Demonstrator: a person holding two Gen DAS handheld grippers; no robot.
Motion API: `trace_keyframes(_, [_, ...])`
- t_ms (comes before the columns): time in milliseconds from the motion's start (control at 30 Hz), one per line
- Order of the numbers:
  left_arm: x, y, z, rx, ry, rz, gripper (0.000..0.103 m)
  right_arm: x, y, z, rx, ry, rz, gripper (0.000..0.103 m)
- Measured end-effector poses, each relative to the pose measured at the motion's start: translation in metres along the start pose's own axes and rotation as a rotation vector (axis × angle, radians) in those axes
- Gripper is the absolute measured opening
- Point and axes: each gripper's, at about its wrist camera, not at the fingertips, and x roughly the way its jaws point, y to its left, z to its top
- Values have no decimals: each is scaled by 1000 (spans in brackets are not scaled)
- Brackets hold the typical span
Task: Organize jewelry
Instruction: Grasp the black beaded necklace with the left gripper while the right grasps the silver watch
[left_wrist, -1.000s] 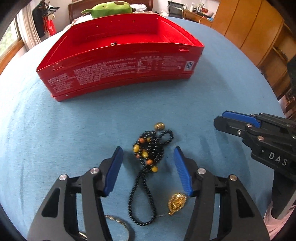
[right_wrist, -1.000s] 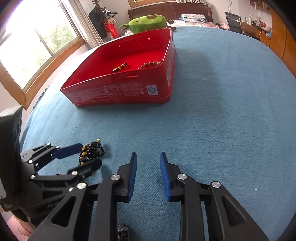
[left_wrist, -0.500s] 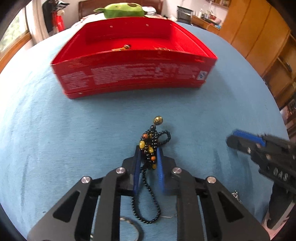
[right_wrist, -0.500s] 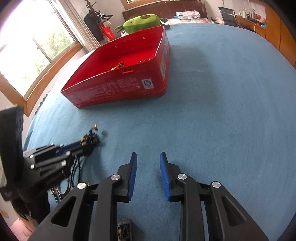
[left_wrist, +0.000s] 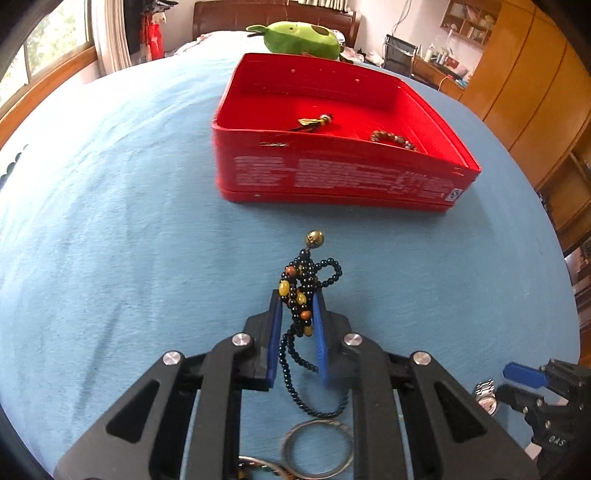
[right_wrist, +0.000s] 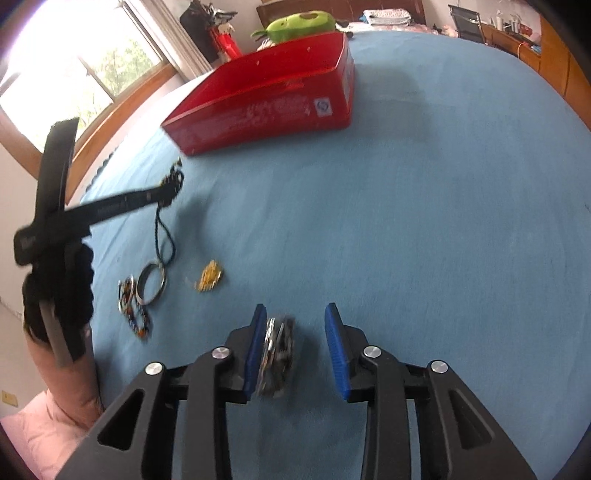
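My left gripper (left_wrist: 297, 314) is shut on a black bead necklace (left_wrist: 301, 291) with yellow and orange beads and holds it above the blue cloth, its loop hanging down. The red tin box (left_wrist: 343, 173) stands ahead and holds a gold-and-black piece (left_wrist: 314, 122) and a brown bead bracelet (left_wrist: 393, 139). My right gripper (right_wrist: 297, 350) is open around a silver metal watch (right_wrist: 277, 354) that lies against its left finger. In the right wrist view the left gripper (right_wrist: 162, 192) lifts the necklace (right_wrist: 171, 182) before the box (right_wrist: 266, 103).
A silver ring (right_wrist: 151, 282), a beaded ring (right_wrist: 127, 291) and a gold pendant (right_wrist: 209, 280) lie on the cloth at the left. A green plush toy (left_wrist: 301, 37) sits behind the box. Wooden cabinets (left_wrist: 524, 85) stand at the right.
My left gripper has closed on the necklace and lifted it toward the box. My right gripper has opened wider and moved over the watch.
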Motion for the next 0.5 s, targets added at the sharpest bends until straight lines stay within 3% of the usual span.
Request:
trace_keyframes(200, [-2,19,-5,-34,11,4,15,13,4,-11,-3,51,-8,46])
trace_keyframes(367, [1,20,-2,-35,10,-4,15,17,13,-13,-35,36,-45,47])
trace_keyframes(500, [0,20,-3,-31,6,-5,15,18,21,-17,-96,27,-81,27])
